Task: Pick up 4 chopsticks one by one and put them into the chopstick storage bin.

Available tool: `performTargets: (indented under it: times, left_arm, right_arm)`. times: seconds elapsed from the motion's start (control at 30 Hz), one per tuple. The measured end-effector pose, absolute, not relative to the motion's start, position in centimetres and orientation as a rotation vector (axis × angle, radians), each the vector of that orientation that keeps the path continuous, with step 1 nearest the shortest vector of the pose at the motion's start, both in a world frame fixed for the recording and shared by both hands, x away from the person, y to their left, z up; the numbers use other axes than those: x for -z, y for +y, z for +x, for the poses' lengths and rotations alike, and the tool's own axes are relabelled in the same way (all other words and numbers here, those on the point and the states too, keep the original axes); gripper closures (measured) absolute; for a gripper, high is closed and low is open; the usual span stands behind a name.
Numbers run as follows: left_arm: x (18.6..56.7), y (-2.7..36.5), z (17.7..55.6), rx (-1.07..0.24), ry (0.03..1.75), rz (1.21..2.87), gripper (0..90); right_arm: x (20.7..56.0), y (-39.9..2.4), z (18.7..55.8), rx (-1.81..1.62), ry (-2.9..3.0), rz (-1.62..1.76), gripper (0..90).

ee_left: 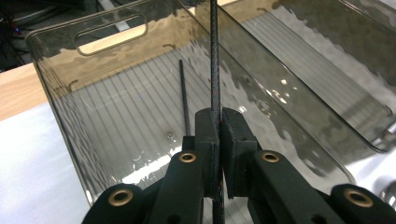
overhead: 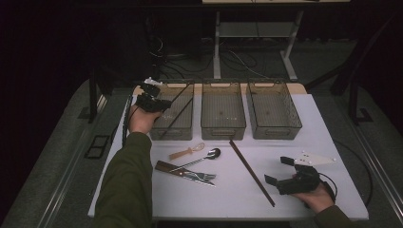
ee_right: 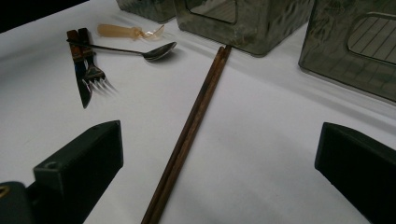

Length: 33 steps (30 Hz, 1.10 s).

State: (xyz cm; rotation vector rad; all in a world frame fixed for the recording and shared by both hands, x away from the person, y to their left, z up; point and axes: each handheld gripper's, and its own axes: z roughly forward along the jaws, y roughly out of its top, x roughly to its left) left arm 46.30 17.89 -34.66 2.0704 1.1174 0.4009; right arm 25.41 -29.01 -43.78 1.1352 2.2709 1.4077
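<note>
A thin black chopstick point(ee_left: 215, 60) is pinched between the pressed-together jaws of the left gripper point(overhead: 153, 102) over the left bin point(overhead: 183, 128), at the table's far-left edge. A second black stick point(ee_left: 185, 100) (seen in the left gripper view) already lies inside. If released crookedly, the chopstick could be left propped on the rim — or tipped out. The right gripper point(overhead: 280, 172) is held spread near the brown chopsticks point(ee_right: 191, 126), their doubled shafts seen in its own view.

Left gripper point(overhead: 159, 103) held out, jaws clamped together, right gripper point(overhead: 279, 171) low, seemingly resting, jaws wide apart
</note>
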Motion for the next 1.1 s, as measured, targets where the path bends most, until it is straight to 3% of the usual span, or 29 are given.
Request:
performTargets:
  times: [0.4,0.73,0.77,0.83,0.9,1.1]
  left_arm:
    - [36.5,18.0,47.9,-0.429,1.220,2.027,86.0]
    - [38.1,16.9,48.7,-0.433,1.234,2.098,85.3]
    - [38.1,16.8,48.6,-0.446,1.225,2.092,83.9]
    - [38.0,16.6,48.7,-0.468,1.222,2.087,66.7]
    - [37.8,16.7,48.6,-0.473,1.228,2.062,58.7]
    - [37.0,16.4,48.1,-0.473,1.166,2.038,46.9]
  right_arm:
    - [43.8,-29.0,25.4,-1.420,2.272,1.132,0.8]
    - [43.7,-29.1,25.4,-1.425,2.274,1.129,0.8]
    - [43.7,-29.1,25.4,-1.425,2.274,1.129,0.8]
    - [43.7,-29.0,25.4,-1.426,2.275,1.129,0.8]
    - [43.7,-29.0,25.4,-1.427,2.274,1.128,0.8]
    - [43.7,-29.0,25.4,-1.426,2.275,1.132,0.8]
